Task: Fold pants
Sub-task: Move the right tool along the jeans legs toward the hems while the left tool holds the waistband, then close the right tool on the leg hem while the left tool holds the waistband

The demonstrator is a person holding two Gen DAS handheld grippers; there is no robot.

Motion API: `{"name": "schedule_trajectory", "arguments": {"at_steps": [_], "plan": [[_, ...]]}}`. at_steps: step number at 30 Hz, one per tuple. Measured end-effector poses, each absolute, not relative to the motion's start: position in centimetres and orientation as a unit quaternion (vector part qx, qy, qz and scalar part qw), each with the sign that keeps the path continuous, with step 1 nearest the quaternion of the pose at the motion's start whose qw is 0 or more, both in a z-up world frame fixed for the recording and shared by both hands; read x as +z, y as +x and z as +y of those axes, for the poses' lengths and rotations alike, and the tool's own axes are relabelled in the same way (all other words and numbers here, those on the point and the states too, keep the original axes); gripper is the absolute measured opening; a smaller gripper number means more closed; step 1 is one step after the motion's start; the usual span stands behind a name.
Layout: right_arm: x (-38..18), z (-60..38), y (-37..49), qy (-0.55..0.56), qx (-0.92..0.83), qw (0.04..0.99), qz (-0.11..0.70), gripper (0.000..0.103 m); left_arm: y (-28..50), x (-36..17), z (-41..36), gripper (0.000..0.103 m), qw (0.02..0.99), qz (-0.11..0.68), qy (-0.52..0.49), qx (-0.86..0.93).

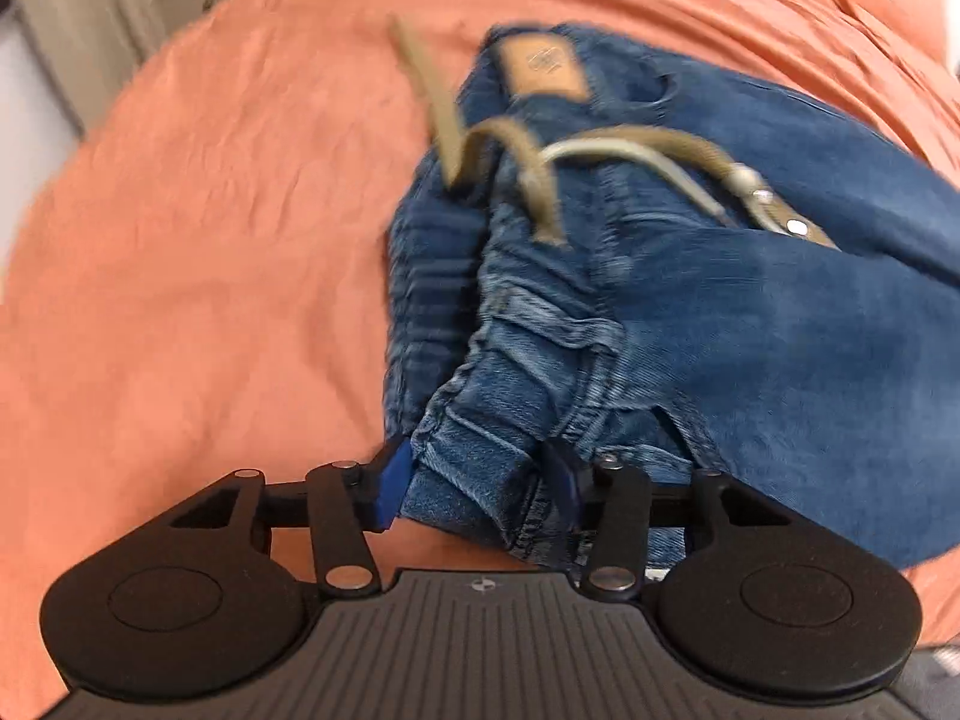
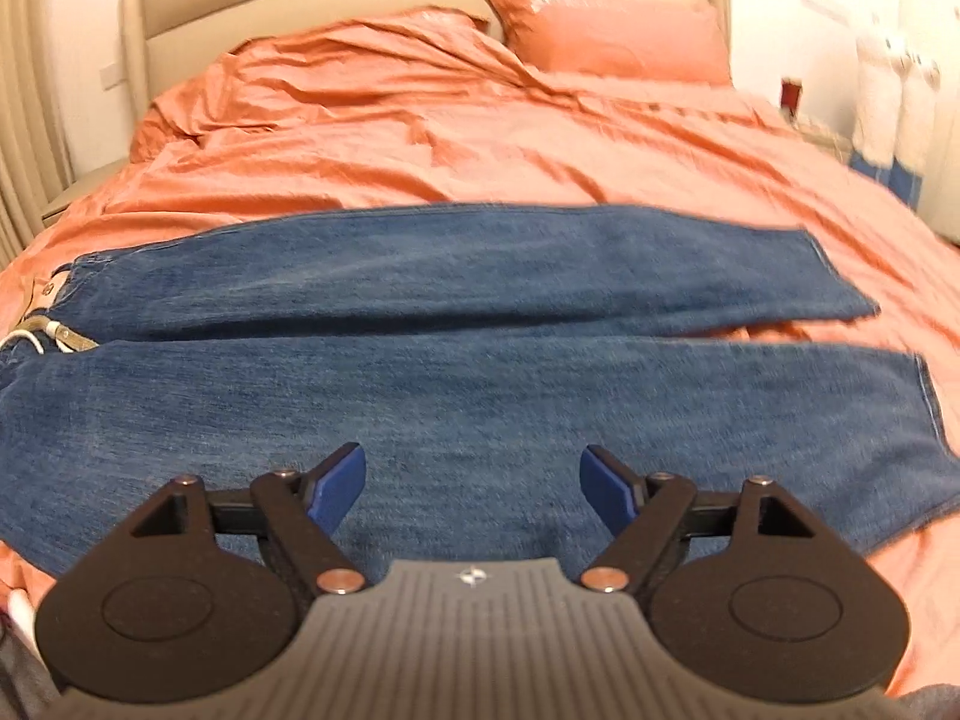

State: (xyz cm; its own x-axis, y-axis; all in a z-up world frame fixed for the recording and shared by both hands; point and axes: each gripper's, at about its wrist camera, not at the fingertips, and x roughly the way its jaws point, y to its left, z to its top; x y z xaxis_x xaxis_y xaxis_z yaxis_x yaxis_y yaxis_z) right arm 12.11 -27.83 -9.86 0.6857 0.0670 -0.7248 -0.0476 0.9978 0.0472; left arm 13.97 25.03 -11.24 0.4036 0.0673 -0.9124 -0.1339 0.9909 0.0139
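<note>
No fold made: pants (image 2: 456, 324) flat on bed (image 2: 480, 138); left tongs (image 1: 474, 480) pinch waistband, right tongs (image 2: 474, 480) spread.

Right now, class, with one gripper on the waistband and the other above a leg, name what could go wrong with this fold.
1. The belt hangs loose in its loops, so it may snag or bulk up the fold.
2. The left gripper pinches only a bunched bit of the jeans, which may slip.
3. The right gripper is open, so a lift would be lopsided.

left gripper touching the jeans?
Touching. The left wrist view shows the left gripper with its jaws closed on a bunched fold of the jeans near the waistband.
</note>
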Motion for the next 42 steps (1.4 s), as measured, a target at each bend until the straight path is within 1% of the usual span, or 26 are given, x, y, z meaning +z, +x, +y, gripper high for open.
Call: {"name": "schedule_trajectory", "arguments": {"at_steps": [3,6,10,12,16,18,19,22,25,27,29,30,31,33,34,35,36,38,42], "plan": [[-8.7,-29.1,12.3,0.031,0.032,0.909,0.414,0.075,12.9,-8.8,23.4,0.054,0.854,0.518,0.026,0.041],[-7.2,-30.1,12.4,0.016,0.031,0.900,0.434,0.075,11.7,-6.8,21.9,0.053,0.863,0.502,0.053,-0.008],[-4.6,-32.5,12.4,-0.009,0.035,0.900,0.434,0.072,10.9,-5.7,18.8,0.053,0.856,0.494,0.136,-0.072],[-3.4,-34.3,12.3,-0.017,0.035,0.904,0.426,0.071,10.5,-6.3,17.7,0.053,0.840,0.503,0.177,-0.098],[-1.6,-38.1,11.3,-0.042,0.017,0.922,0.385,0.072,9.6,-7.9,16.3,0.053,0.804,0.525,0.247,-0.129],[-1.3,-39.8,10.9,-0.060,0.005,0.925,0.376,0.076,9.5,-9.0,15.9,0.054,0.788,0.535,0.272,-0.141],[-1.2,-40.8,10.8,-0.060,-0.001,0.923,0.379,0.081,9.3,-9.5,15.8,0.055,0.782,0.538,0.281,-0.142],[-1.2,-44.0,10.5,-0.040,-0.021,0.915,0.401,0.081,9.9,-10.9,15.4,0.055,0.775,0.541,0.291,-0.145],[-1.5,-46.7,10.1,-0.031,-0.032,0.902,0.430,0.081,10.4,-11.9,14.2,0.059,0.767,0.537,0.318,-0.153],[-1.8,-48.1,9.8,-0.043,-0.042,0.894,0.444,0.077,10.7,-12.7,13.2,0.060,0.757,0.533,0.344,-0.155],[-2.2,-49.4,9.4,-0.064,-0.042,0.888,0.453,0.067,11.0,-13.4,12.6,0.061,0.751,0.528,0.368,-0.145],[-2.4,-50.0,9.2,-0.077,-0.040,0.886,0.455,0.065,11.2,-13.6,12.3,0.061,0.748,0.529,0.374,-0.142],[-2.7,-50.5,8.9,-0.094,-0.037,0.884,0.456,0.061,11.3,-13.8,12.2,0.059,0.747,0.529,0.379,-0.137],[-3.6,-51.4,8.4,-0.141,-0.026,0.879,0.455,0.056,11.5,-13.9,12.0,0.046,0.748,0.528,0.380,-0.129],[-4.1,-51.7,8.3,-0.172,-0.021,0.875,0.452,0.051,11.5,-13.8,12.0,0.040,0.753,0.525,0.376,-0.127],[-4.8,-51.9,8.2,-0.206,-0.019,0.868,0.452,0.048,11.6,-13.5,12.2,0.030,0.760,0.523,0.364,-0.124],[-5.6,-52.2,8.3,-0.236,-0.015,0.859,0.454,0.047,11.8,-13.2,12.2,0.024,0.771,0.522,0.347,-0.113],[-7.1,-52.7,8.3,-0.280,0.000,0.841,0.462,0.041,11.9,-12.3,12.2,0.018,0.795,0.509,0.317,-0.091],[-9.6,-53.3,8.4,-0.355,0.042,0.814,0.459,0.039,11.7,-10.6,11.9,0.017,0.829,0.480,0.283,-0.048]]}}
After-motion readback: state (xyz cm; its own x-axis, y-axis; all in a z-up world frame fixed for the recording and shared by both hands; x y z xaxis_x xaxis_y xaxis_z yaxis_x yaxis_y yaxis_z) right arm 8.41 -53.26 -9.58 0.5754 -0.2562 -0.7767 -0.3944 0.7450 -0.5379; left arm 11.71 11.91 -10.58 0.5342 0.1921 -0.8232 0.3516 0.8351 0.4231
